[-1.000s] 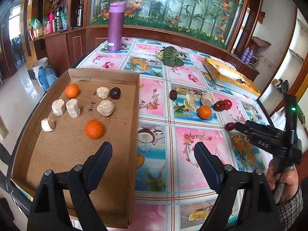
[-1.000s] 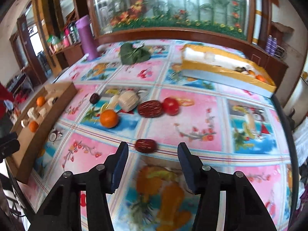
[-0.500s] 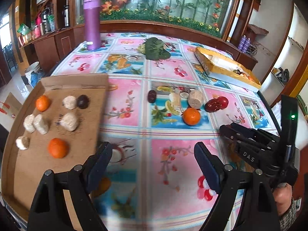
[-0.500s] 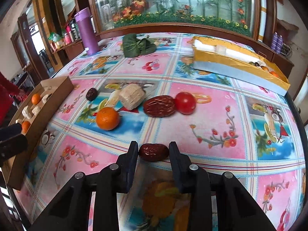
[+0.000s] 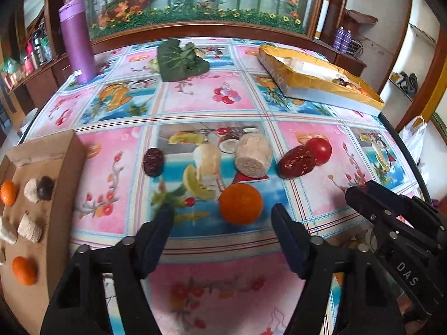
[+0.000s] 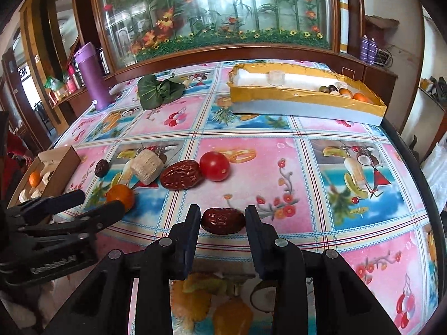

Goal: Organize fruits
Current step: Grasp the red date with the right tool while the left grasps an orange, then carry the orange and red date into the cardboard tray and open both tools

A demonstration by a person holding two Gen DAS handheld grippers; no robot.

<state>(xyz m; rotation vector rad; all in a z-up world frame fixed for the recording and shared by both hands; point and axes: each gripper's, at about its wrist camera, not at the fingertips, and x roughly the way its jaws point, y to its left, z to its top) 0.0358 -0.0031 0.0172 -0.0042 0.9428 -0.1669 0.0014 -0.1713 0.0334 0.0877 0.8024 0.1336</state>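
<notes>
An orange (image 5: 240,206) lies on the fruit-print tablecloth between the fingertips of my left gripper (image 5: 222,219). Its jaws are closing, with gaps still showing on both sides of the fruit. My right gripper (image 6: 222,219) is shut on a small red date (image 6: 223,220) that rests on the cloth, both pads touching it. Just beyond lie a larger red date (image 6: 181,178), a cherry tomato (image 6: 215,166), a pale cylindrical piece (image 6: 146,166) and a dark date (image 6: 101,167). The right wrist view shows the left gripper (image 6: 100,200) at the orange (image 6: 120,195).
A cardboard tray (image 5: 64,167) at the left holds oranges, pale pieces and a dark date. A yellow-lined box (image 6: 279,95) with several fruits sits far right. A purple flask (image 5: 76,39) and a leafy green (image 5: 181,61) stand at the back. The table edge curves along the right.
My left gripper swung right from over the cardboard tray to the orange and its jaws narrowed. My right gripper advanced a little and closed on the small red date.
</notes>
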